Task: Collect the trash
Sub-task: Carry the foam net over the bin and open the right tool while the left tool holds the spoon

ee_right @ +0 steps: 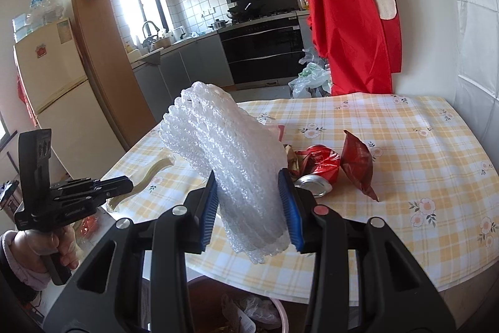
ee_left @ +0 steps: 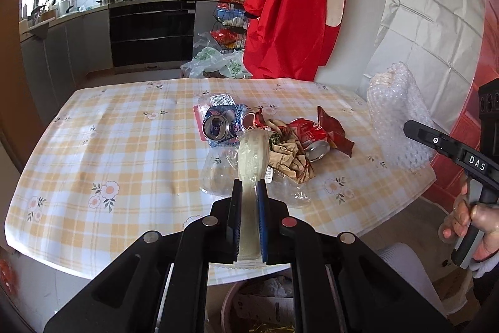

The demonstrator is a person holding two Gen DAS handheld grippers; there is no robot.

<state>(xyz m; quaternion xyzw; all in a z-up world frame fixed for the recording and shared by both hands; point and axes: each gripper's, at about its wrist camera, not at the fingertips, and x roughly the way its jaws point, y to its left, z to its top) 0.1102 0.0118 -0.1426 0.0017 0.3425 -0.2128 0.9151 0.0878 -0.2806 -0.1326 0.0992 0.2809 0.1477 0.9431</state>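
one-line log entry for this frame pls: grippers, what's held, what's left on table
left gripper: shut on beige wrapper | right gripper: shut on bubble wrap | on table: blue can, red can, red packet

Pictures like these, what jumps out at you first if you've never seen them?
Probably the big wad of bubble wrap squeezed in the right gripper above the near table edge. Next, the beige plastic strip pinched in the left gripper, and behind it crushed cans and wrappers piled mid-table on the checked tablecloth. A bright red garment hangs beyond.
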